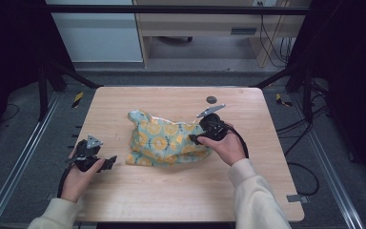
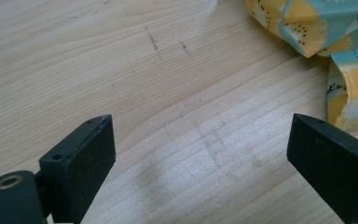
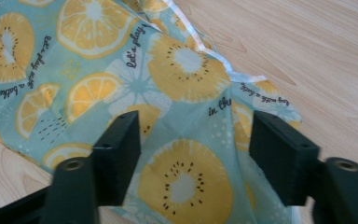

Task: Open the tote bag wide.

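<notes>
My left gripper rests on the tabletop just left of the cloth, near the tabletop's left edge. Its jaws stand wide apart with nothing but bare wood between them; in the left gripper view the cloth's near corner lies just beyond the jaw tips, untouched.

The cloth sits about the middle of the tabletop, rumpled into a loose heap instead of lying flat. Its left end rises into a small peak, and its lower edge is folded under along the side nearest me. The fabric is pale teal, printed all over with yellow-orange citrus slices and kiwi-like rounds with dark seeds, plus short lines of black script. A narrow white hem runs along its edge, clear in the right gripper view.

My right gripper is at the cloth's right end, pointing left into it. Its jaws are about half open, and a ridge of the fabric lies between them; I cannot tell whether the pads press on it.

Beyond the cloth, toward the far right, a small dark disc is set in the tabletop.
</notes>
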A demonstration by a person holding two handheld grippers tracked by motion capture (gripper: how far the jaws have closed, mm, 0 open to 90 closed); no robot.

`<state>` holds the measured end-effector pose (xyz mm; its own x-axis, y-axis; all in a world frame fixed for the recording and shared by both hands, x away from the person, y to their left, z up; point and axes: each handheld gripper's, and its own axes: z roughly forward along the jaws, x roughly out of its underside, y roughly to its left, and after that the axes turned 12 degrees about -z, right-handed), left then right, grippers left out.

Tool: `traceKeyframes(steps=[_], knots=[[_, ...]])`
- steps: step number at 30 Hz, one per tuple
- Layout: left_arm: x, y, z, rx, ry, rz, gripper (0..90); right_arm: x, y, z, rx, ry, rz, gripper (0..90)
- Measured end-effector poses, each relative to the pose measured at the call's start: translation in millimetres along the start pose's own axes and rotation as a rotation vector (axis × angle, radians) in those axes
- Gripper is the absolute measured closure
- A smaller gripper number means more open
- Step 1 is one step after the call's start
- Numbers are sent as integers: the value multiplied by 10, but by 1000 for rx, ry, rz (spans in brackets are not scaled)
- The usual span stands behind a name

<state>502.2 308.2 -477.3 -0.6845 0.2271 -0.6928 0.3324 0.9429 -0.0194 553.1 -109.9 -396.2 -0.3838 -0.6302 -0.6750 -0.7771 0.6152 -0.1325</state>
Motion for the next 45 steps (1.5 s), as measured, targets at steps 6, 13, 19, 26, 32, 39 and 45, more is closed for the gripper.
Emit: traceKeyframes(steps=[6,13,19,26,32,39,45], knots=[[-2,-2,0,1,0,1,77,-9,50,-14,2,6,-51,754],[-1,3,1,1,-2,-1,77,-24,70,-53,-4,-21,-72,900],[-2,-1,-1,-1,3,4,78,-86,163,-234,14,-103,-103,900],[-2,-1,4,-4,3,3,80,-57,492,-517,-7,-207,-167,900],[-1,-5,-2,-8,0,4,80,98,786,-604,-57,-241,-203,900],[0,-8,2,-9,3,5,80,340,985,-511,-111,-209,-207,900],[-69,-22,-59,-3,-14,25,129,541,1030,-340,-136,-154,-186,900]])
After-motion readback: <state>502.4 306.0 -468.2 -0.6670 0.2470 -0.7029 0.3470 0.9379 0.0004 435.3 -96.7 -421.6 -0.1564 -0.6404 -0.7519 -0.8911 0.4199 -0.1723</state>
